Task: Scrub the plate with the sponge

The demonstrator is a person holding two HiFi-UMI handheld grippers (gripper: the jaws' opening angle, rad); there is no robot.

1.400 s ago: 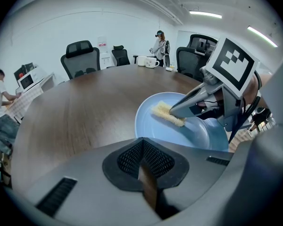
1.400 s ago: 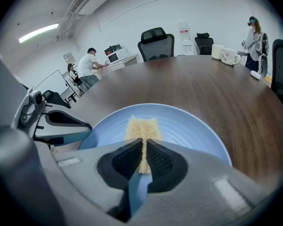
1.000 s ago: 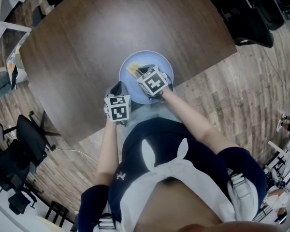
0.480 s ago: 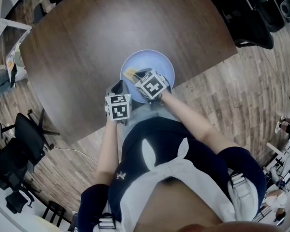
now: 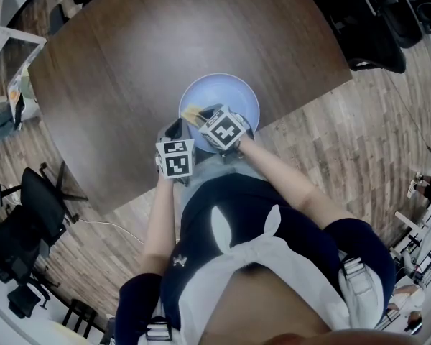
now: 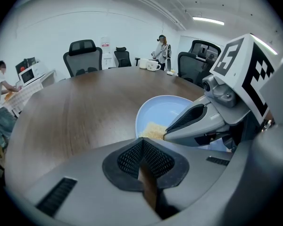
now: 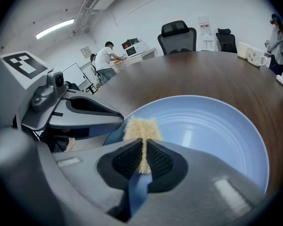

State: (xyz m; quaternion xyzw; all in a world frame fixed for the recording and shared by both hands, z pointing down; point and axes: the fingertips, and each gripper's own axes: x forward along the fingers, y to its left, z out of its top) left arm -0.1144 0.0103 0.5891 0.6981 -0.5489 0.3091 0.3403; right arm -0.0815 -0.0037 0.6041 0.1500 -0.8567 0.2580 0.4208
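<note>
A light blue plate (image 5: 226, 92) (image 7: 212, 131) (image 6: 165, 112) lies on the dark wooden table (image 5: 144, 56), near its front edge. My right gripper (image 7: 142, 149) (image 5: 203, 115) is shut on a yellow sponge (image 7: 140, 128) (image 5: 194, 111) (image 6: 153, 131). It holds the sponge on the plate's near-left part. My left gripper (image 6: 144, 147) (image 5: 174, 131) is shut with nothing between its jaws. It sits just left of the plate's rim, over the table. Its tip (image 7: 119, 119) hangs beside the sponge.
Office chairs (image 6: 82, 53) stand round the far side of the table, where white mugs (image 7: 254, 55) sit. A person (image 7: 105, 60) works at a counter in the back. Black chairs (image 5: 377, 27) stand on the wood floor to the right.
My right gripper has slid the sponge a little toward the plate's near-left rim. My left gripper has stayed where it was.
</note>
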